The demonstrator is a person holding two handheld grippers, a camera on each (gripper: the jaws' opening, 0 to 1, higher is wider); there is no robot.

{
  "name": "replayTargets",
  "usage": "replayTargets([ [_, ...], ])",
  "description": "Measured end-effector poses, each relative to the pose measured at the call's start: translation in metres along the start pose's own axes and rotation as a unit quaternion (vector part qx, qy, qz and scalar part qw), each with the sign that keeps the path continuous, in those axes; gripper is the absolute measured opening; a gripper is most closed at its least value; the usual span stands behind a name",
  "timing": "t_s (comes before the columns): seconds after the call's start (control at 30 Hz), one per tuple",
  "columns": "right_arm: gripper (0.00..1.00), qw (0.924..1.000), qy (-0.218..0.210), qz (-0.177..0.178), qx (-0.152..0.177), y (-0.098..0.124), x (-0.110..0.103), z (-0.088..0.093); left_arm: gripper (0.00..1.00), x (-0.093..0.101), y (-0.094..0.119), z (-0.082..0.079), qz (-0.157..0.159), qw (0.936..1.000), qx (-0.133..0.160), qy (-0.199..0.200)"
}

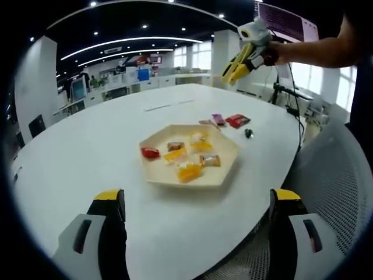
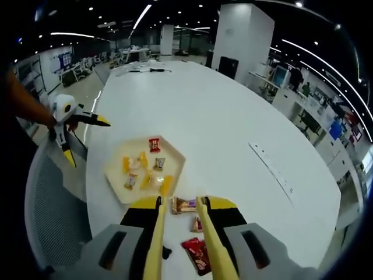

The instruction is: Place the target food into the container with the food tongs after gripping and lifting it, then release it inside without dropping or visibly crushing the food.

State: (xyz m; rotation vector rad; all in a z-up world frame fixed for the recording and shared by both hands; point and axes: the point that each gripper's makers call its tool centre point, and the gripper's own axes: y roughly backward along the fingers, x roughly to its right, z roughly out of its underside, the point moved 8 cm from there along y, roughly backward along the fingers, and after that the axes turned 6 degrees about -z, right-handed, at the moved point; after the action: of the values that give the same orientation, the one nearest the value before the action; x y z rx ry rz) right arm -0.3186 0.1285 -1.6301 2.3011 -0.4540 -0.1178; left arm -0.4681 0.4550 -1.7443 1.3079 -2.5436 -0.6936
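While the tongs hang above the loose sweets: the step in hand looks like the approach to a first pick, nothing gripped yet.

Table: white oval table point(image 1: 87, 151), seen in both views.

Container: pale hexagonal tray point(image 2: 175, 158) near the table edge, already holding several wrapped candies, orange, yellow and one red.

Target food: likely one of the loose wrapped candies beside the tray. In the right gripper view a brown-wrapped candy point(image 2: 185, 204) lies between the tong tips, a red packet point(image 2: 197, 254) nearer the camera. In the left gripper view the red packet point(image 1: 237, 121) and a purple one point(image 1: 218, 119) lie just beyond the tray.

Right gripper point(image 2: 178, 205): carries long yellow food tongs point(image 2: 152, 245); blades narrowly parted, pinching nothing. Whether the tips are at the table or above it, I cannot tell.

Left gripper point(image 1: 198, 201): jaws spread wide, empty, low over the near table edge facing the tray. It also shows at the left of the right gripper view point(image 2: 67, 125), held off the table edge.

Doing it well (judgement): line both blades along the candy's long sides, come down until the tips flank it, close only enough to hold the wrapper, lift straight, carry to a bare patch of tray, lower, then ease open.

Risk: the slick wrapper may slip out; a hard squeeze may crush it.

Small dark object point(image 1: 249, 133): near the packets, unidentified; steer clear.
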Motion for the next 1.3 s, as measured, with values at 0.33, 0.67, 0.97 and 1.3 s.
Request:
replayTargets([
  [0.33, 0.29, 0.9999, -0.013, 0.008, 0.0, 0.014, 0.0, 0.017, 0.99, 0.001, -0.001, 0.002, 0.005, 1.0, -0.004, 0.001],
  [0.67, 0.29, 0.9998, -0.015, 0.013, 0.005, 0.027, 0.006, 0.02, 0.99, 0.001, 0.0, 0.002, 0.002, 1.0, -0.007, -0.001],
  [0.97, 0.29, 0.9999, -0.01, 0.012, 0.001, 0.037, 0.005, 0.032, 0.99, 0.0, -0.001, 0.004, 0.002, 0.9999, -0.01, -0.007],
  [1.3, 0.29, 0.9999, -0.007, 0.007, 0.01, 0.044, 0.008, 0.04, 1.0, 0.001, -0.002, 0.008, 0.007, 0.9999, -0.011, -0.002],
])
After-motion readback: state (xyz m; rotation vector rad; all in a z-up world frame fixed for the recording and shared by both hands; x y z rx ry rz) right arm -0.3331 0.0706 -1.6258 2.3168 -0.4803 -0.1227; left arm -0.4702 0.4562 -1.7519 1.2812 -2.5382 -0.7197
